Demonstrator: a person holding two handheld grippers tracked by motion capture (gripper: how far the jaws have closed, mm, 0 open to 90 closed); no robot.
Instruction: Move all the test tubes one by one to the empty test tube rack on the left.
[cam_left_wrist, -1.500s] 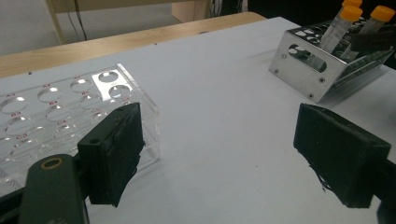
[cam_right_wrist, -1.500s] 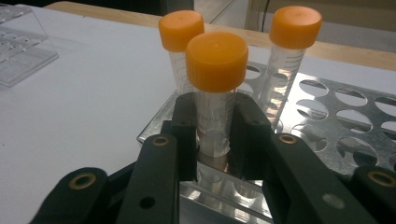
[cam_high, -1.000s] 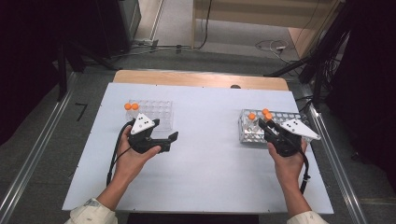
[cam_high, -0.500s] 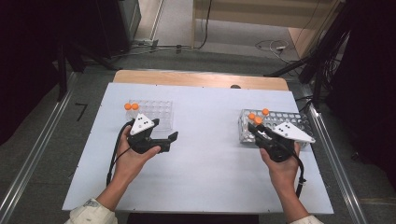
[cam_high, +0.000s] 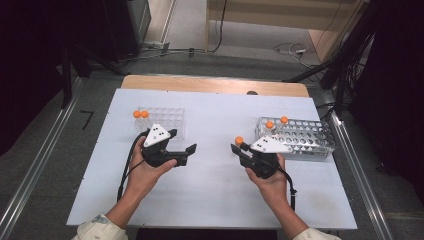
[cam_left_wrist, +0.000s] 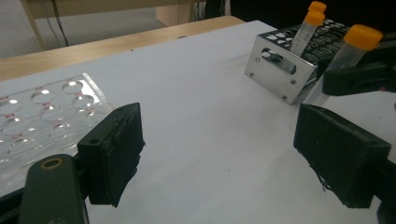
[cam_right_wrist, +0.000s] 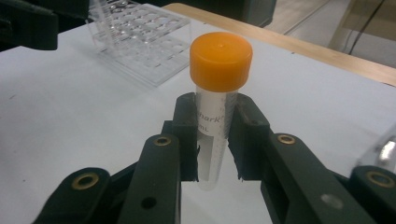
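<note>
The right hand-held gripper (cam_right_wrist: 212, 140) is clamped on a clear plastic tube with an orange screw cap (cam_right_wrist: 219, 98), its pads pressing the tube below the cap so that the cap stands free above them and the tube stays upright. In the high view that tube (cam_high: 239, 141) is carried above the white tabletop (cam_high: 215, 200), between the shiny perforated metal rack (cam_high: 305, 142) at the right, where two more orange-capped tubes (cam_high: 276, 122) stand, and the clear plastic rack (cam_high: 167, 120) at the left, which holds two orange-capped tubes at its far left corner (cam_high: 140, 114). The left hand-held gripper (cam_high: 181, 142) rests by the clear rack with its jaws spread wide and nothing between them, facing the right one, probably ready to take the tube in a handover.
</note>
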